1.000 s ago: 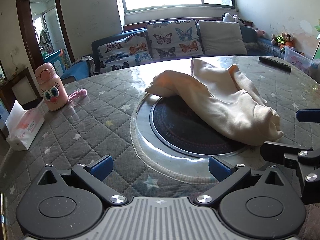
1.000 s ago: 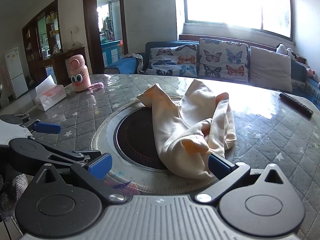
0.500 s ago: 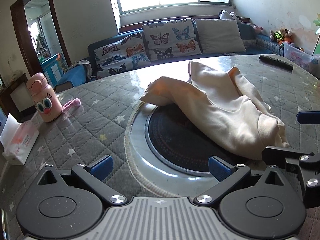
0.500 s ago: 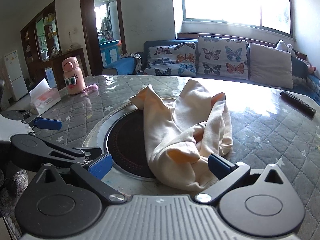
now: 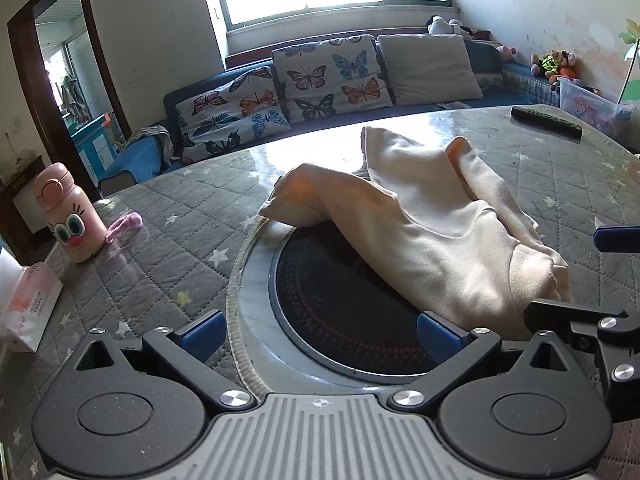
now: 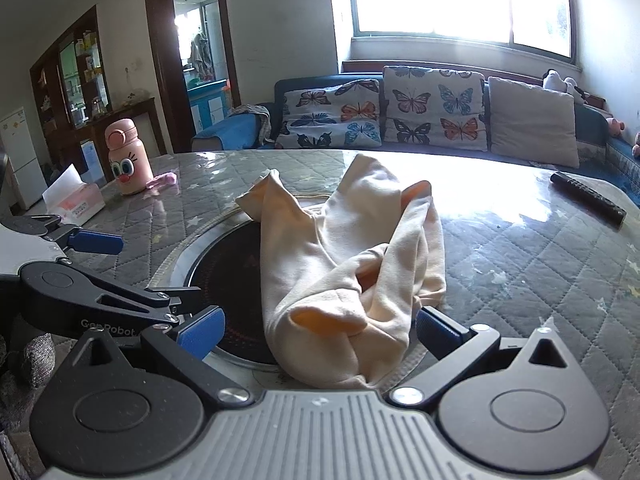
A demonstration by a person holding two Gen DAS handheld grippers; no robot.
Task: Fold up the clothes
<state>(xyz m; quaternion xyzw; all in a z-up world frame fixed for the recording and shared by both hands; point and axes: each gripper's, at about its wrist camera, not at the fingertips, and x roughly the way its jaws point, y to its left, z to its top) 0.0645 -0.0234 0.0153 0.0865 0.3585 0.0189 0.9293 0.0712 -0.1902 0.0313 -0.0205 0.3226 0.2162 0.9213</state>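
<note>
"GeoRobot" is read on the left gripper (image 6: 160,276), whose fingers, like the right gripper's (image 6: 316,328), are spread apart near the crumpled cream garment (image 6: 344,264) on the desk (image 6: 520,264).

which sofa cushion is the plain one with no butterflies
The beige cushion at the right end of the sofa; the two cushions left of it carry butterfly prints.

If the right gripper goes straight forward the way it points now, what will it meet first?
Most likely the cream garment: its near end lies crumpled on the table between the open fingers of the right gripper. Depth is unclear, so they may slide around it first.
</note>
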